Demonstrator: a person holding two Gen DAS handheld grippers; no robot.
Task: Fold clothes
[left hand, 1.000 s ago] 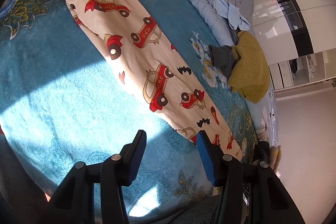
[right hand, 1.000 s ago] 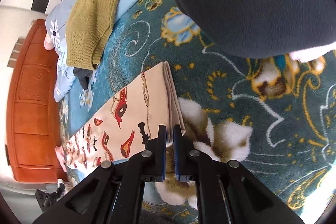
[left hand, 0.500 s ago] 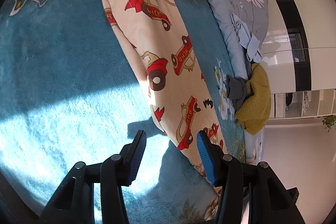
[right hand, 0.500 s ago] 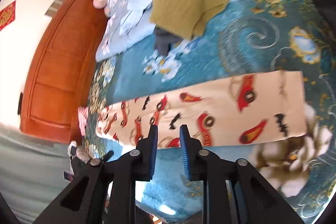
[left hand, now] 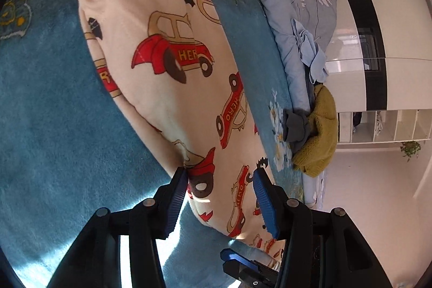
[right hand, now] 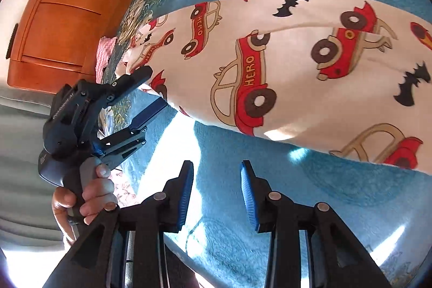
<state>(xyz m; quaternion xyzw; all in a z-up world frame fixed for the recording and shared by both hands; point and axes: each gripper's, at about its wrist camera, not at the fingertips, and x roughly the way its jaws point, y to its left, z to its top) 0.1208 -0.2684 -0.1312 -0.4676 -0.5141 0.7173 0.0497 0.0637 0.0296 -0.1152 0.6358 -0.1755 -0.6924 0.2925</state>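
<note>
The left gripper (left hand: 220,193), jaws spread, straddles the near edge of the cream car-print trousers (left hand: 172,77), which lie lengthwise on the blue blanket (left hand: 54,126). The right gripper (right hand: 217,190), also spread, hovers just short of that edge. The step looks like a grasp before folding: both must close on the fabric, whose cars read "HERO".

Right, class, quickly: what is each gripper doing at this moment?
Left gripper: jaws open, straddling the edge of the car-print pyjama trousers, not clamped.
Right gripper: jaws open, holding nothing.
</note>
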